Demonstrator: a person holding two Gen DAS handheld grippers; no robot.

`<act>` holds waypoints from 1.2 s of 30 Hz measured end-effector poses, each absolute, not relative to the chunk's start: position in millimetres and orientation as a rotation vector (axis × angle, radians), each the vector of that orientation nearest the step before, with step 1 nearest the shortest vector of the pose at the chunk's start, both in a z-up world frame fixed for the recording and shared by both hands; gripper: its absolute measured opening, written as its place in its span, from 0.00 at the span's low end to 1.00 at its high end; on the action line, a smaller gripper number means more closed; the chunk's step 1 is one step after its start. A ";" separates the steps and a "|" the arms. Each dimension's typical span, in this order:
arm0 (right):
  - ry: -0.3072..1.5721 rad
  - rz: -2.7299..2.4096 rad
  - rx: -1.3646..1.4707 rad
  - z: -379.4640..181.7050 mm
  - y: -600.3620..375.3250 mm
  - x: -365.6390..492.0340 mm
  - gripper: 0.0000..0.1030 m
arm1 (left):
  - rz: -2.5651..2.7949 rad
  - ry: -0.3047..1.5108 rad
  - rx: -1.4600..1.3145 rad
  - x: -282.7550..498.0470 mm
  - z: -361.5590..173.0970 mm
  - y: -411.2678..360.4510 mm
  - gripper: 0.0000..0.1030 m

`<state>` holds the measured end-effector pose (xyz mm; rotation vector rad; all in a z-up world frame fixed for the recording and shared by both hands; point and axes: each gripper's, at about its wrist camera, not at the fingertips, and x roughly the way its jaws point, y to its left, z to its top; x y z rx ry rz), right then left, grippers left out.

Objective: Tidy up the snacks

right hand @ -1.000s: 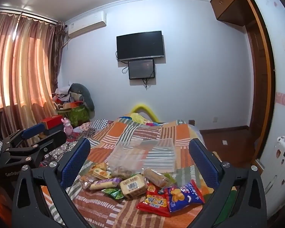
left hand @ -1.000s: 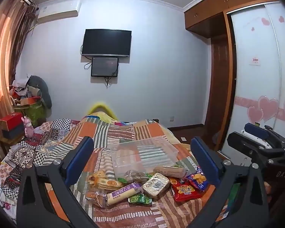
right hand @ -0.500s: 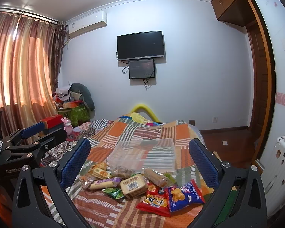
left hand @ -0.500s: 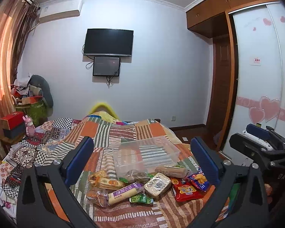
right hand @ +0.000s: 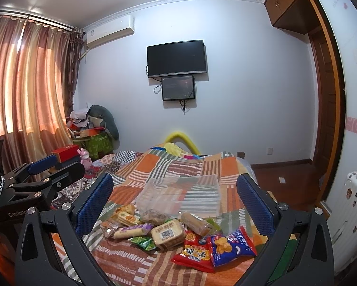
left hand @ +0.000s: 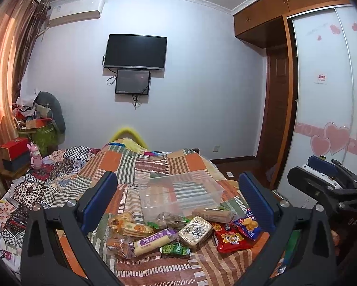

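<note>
A pile of snack packets lies on the striped patchwork bedspread [left hand: 152, 164]: a red bag [left hand: 232, 238], a blue bag [right hand: 228, 245], a purple-labelled roll [left hand: 154, 238], a wrapped square cake [left hand: 195, 232], a green packet [left hand: 174, 249]. Behind them stands a clear plastic box [left hand: 180, 194], also in the right wrist view [right hand: 180, 193]. My left gripper [left hand: 178, 205] is open and empty above the near side of the pile. My right gripper [right hand: 176, 202] is open and empty, to its right.
A cluttered side table with a red box [right hand: 66, 152] and a pink toy [right hand: 84, 157] stands left of the bed. A white suitcase [right hand: 349, 205] and wardrobe doors [left hand: 321, 95] are at the right. A TV [left hand: 135, 51] hangs on the far wall.
Both grippers stay open and nearly still. The left wrist view has drifted slightly, so the snacks and box sit a little farther right and higher.
</note>
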<state>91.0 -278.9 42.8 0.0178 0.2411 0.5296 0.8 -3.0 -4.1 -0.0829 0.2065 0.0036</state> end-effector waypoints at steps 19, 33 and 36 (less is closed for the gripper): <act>0.240 0.528 0.018 42.7 -278.9 91.0 1.00 | 0.004 0.202 -0.080 0.8 -3.8 -4.8 1.00; 0.268 0.531 0.017 39.1 -277.4 97.5 1.00 | -0.003 0.211 -0.067 3.7 -6.5 -4.3 1.00; 0.282 0.519 0.018 34.3 -280.3 101.3 0.99 | 0.009 0.214 -0.067 6.6 -9.4 -2.9 1.00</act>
